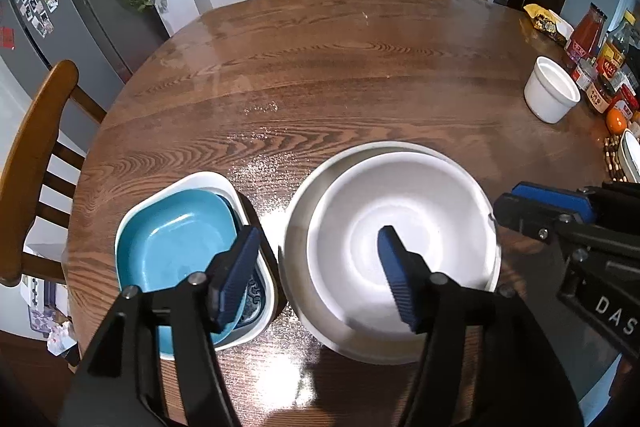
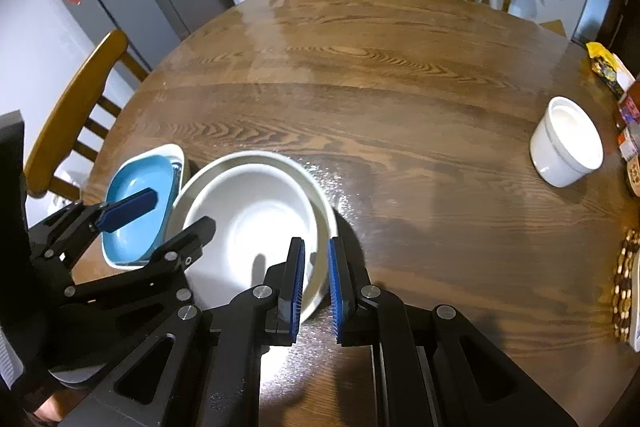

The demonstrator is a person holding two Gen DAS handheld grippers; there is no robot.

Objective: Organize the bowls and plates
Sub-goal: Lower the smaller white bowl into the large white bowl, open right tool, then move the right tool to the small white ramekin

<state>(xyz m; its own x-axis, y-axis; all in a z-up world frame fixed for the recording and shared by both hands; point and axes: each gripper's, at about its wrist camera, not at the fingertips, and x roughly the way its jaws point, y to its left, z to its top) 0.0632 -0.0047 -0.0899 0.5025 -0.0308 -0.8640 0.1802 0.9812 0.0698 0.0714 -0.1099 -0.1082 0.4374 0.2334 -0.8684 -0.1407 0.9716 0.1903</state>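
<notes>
Left tool [image 1: 320,277]: matte black plastic linkage arms, silver round pivot pins at the joints, each finger tipped with a ribbed dark-blue rubber pad [image 1: 236,277].

Right tool [image 2: 316,291]: same black frame, silver pivot pins, small screws along the links, ribbed blue pads [image 2: 335,295]. White letters "DAS" show on its black body in the left wrist view.

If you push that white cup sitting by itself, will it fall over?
Probably not. The white cup looks squat with a broad base, so it should slide on the shiny wooden table rather than tip. It looks like glazed ceramic: likely heavy, slippery, and breakable if it drops off the nearby edge.
</notes>
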